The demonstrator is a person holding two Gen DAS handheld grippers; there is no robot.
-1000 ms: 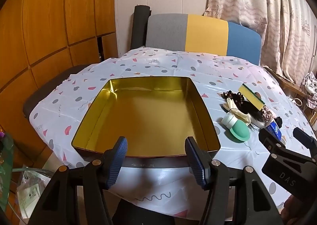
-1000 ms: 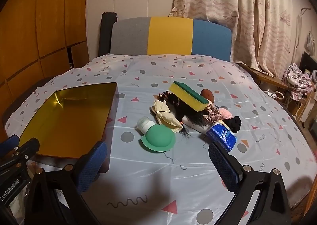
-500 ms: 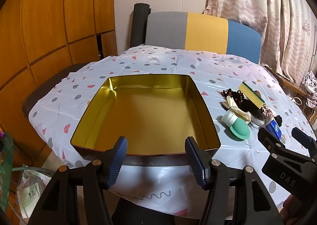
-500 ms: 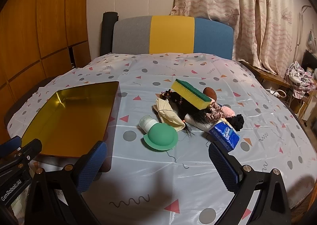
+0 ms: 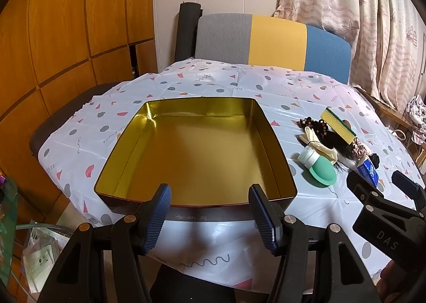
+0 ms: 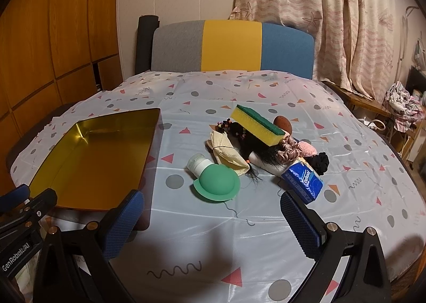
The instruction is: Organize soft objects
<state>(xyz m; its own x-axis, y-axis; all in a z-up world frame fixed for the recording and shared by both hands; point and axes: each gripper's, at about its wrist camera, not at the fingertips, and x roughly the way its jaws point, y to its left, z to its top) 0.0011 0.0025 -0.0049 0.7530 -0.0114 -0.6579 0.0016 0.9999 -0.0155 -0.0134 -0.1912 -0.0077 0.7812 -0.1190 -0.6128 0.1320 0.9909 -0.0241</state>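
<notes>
A gold tin box (image 5: 266, 127) (image 6: 149, 148) with nothing in it sits on the left of the table. Right of it lies a pile of soft things: a yellow and green sponge (image 6: 257, 125) (image 5: 337, 125) on top, a black hairpiece (image 6: 255, 149), a cream cloth bundle (image 6: 229, 152), pink scrunchies (image 6: 289, 149), a blue tissue pack (image 6: 303, 180) and a green silicone cap on a white bottle (image 6: 215, 181) (image 5: 399, 223). My left gripper (image 5: 210, 219) hovers open at the tin's near rim, holding nothing. My right gripper (image 6: 213, 219) stands open in front of the pile, holding nothing.
A patterned plastic cloth (image 6: 239, 236) covers the round table. A grey, yellow and blue chair back (image 6: 231, 47) stands at the far edge, curtains (image 6: 332, 9) behind it. Wooden cabinets (image 5: 66, 23) line the left. Bags lie on the floor at lower left (image 5: 34, 255).
Both views show the table slightly lower in frame than a second ago; the grippers keep the same opening and nothing on the table has moved.
</notes>
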